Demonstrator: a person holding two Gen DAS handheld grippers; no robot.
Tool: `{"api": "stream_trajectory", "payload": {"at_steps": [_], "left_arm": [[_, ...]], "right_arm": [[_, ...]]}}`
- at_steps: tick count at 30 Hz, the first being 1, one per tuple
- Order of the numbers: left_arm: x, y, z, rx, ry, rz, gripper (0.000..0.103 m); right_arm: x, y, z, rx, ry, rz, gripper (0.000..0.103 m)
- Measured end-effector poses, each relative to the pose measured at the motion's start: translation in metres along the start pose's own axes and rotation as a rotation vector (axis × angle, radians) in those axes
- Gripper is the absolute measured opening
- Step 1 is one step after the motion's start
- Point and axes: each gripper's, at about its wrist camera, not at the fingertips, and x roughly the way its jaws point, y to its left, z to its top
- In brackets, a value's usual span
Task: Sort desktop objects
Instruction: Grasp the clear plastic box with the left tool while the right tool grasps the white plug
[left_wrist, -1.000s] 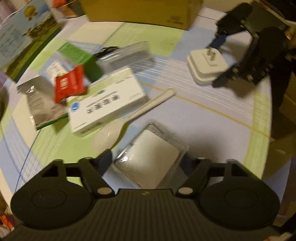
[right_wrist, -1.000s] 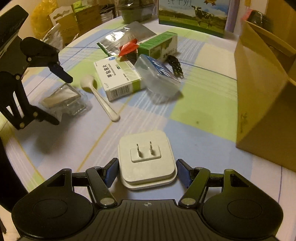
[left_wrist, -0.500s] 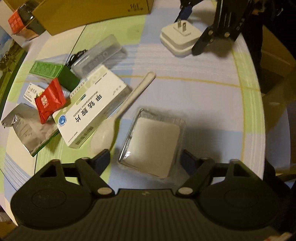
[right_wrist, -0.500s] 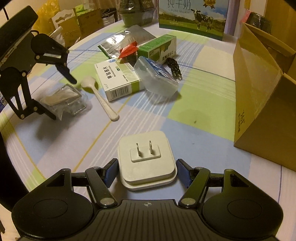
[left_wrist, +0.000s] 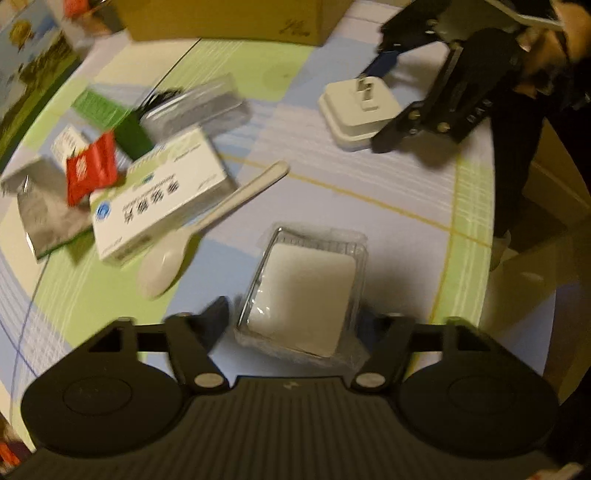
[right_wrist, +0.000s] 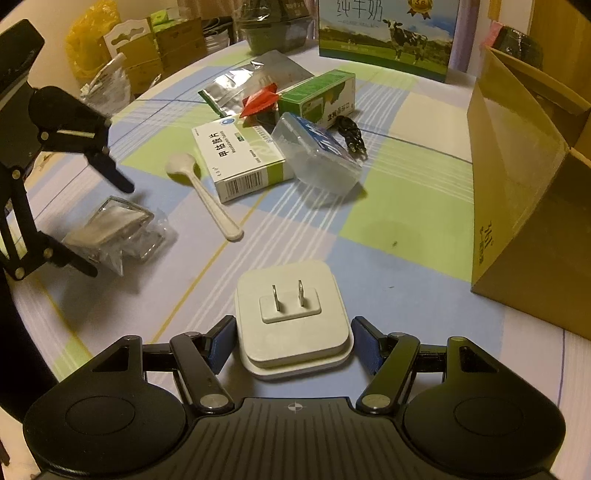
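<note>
My left gripper (left_wrist: 299, 314) is open, its fingers on either side of a clear plastic case with a white pad (left_wrist: 304, 291) lying on the table. The same case shows in the right wrist view (right_wrist: 114, 225), between the left gripper's fingers (right_wrist: 110, 173). My right gripper (right_wrist: 293, 338) is open around a white plug adapter (right_wrist: 291, 325) with two prongs up; its fingers stand close to both sides, and I cannot tell if they touch. The adapter also shows in the left wrist view (left_wrist: 360, 110).
A white spoon (right_wrist: 207, 195), a medicine box (right_wrist: 240, 158), a clear box (right_wrist: 317, 155), a green box (right_wrist: 317, 98), a red packet (right_wrist: 260, 99) and a foil pouch (right_wrist: 251, 79) lie mid-table. A cardboard box (right_wrist: 524, 192) stands right, a milk carton (right_wrist: 388, 33) behind.
The left wrist view has swung and is blurred; the clear case stays between the left fingers. The right gripper and adapter have barely moved.
</note>
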Motion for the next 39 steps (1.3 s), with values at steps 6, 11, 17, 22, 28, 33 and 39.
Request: {"api": "stream_trajectory", "payload": {"at_steps": [6,11,17,22,28,33,39], "left_arm": [[0.007,-0.009,0.000,0.193,0.025,-0.009,0.073],[0.011,-0.004,0.003,0.114,0.030,-0.046,0.058],[0.007,-0.012,0.003,0.004,0.034,-0.005,0.056],[0.001,-0.018,0.008,-0.130,0.004,0.021,0.052],[0.000,-0.022,0.012,-0.302,-0.023,0.036,0.052],[-0.005,-0.024,0.011,-0.423,-0.065,0.045,0.052],[-0.013,-0.028,0.018,-0.500,-0.082,0.113,0.052]], "right_arm": [[0.000,-0.001,-0.001,-0.009,0.003,0.012,0.066],[0.000,0.000,-0.001,-0.016,0.001,0.015,0.067],[-0.001,0.002,-0.001,-0.030,-0.018,0.012,0.069],[0.000,0.003,-0.001,-0.034,-0.028,0.013,0.069],[0.004,0.004,-0.003,-0.060,-0.026,0.002,0.066],[-0.002,0.003,-0.006,-0.041,-0.035,0.002,0.063],[-0.019,0.001,-0.006,0.009,-0.085,-0.011,0.063]]}}
